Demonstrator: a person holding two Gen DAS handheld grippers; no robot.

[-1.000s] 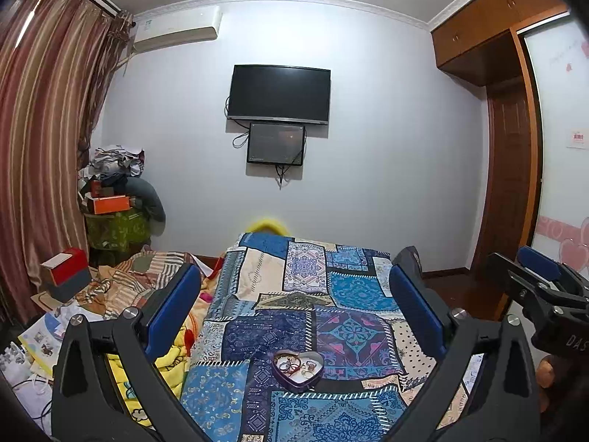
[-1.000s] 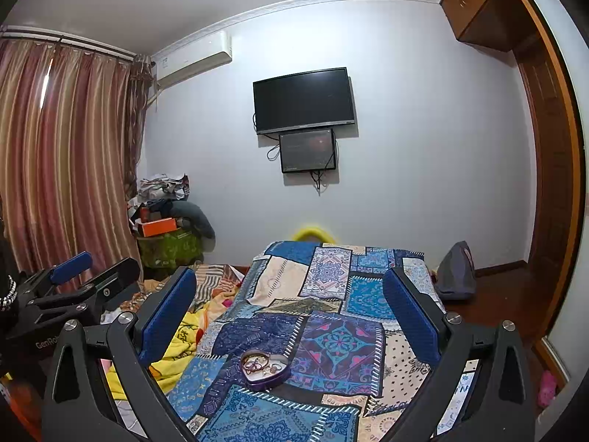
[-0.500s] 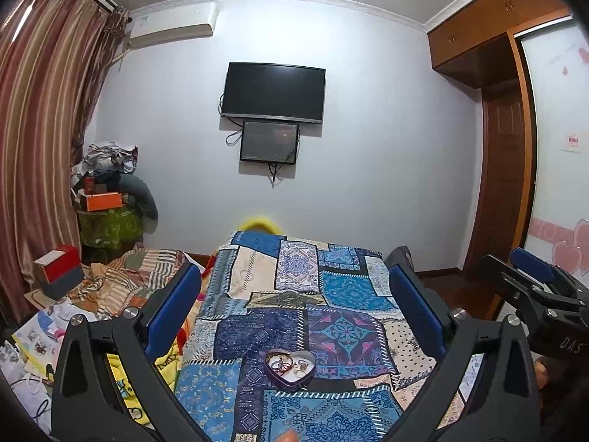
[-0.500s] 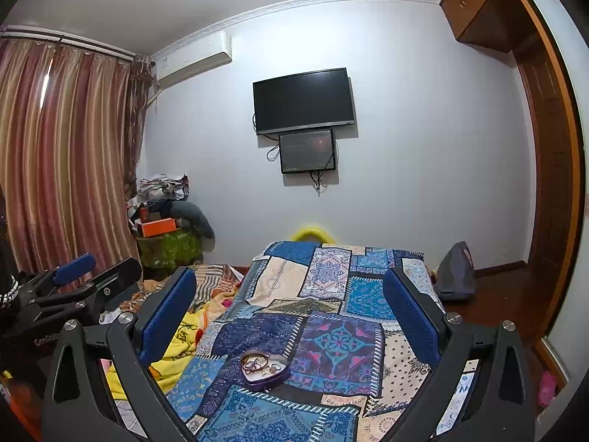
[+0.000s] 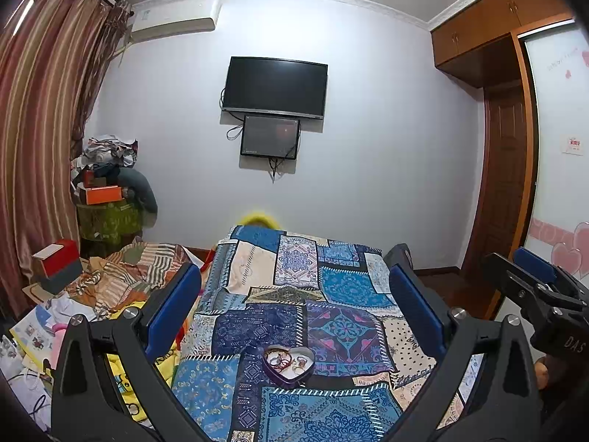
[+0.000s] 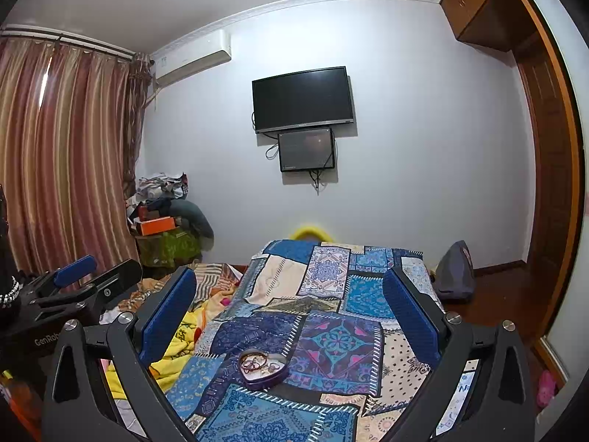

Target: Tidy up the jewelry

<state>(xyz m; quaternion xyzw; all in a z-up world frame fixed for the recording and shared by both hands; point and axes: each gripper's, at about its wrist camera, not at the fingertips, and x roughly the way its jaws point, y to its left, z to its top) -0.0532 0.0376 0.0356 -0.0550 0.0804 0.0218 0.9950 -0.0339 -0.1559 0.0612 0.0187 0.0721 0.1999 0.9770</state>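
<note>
A purple heart-shaped tin [image 5: 288, 363] [image 6: 262, 367] lies on the blue patchwork bedspread [image 5: 313, 294] [image 6: 331, 294], holding red bangles, rings and other small jewelry. My left gripper [image 5: 294, 294] is open, held well above and short of the tin, nothing between its blue pads. My right gripper [image 6: 289, 296] is open too, the tin low between its fingers and far off. Each gripper shows at the edge of the other's view: the right one [image 5: 533, 283], the left one [image 6: 81, 280].
Crumpled striped and yellow bedding [image 5: 125, 276] lies left of the bedspread. Boxes, papers and a pile of clutter [image 5: 106, 191] stand by the curtain. A grey bag [image 6: 454, 272] sits on the wooden floor at right. A TV [image 5: 274, 88] hangs on the far wall.
The left wrist view has drifted a little, so the tin sits slightly left and higher in it. The right gripper has stayed still. Both stay open.
</note>
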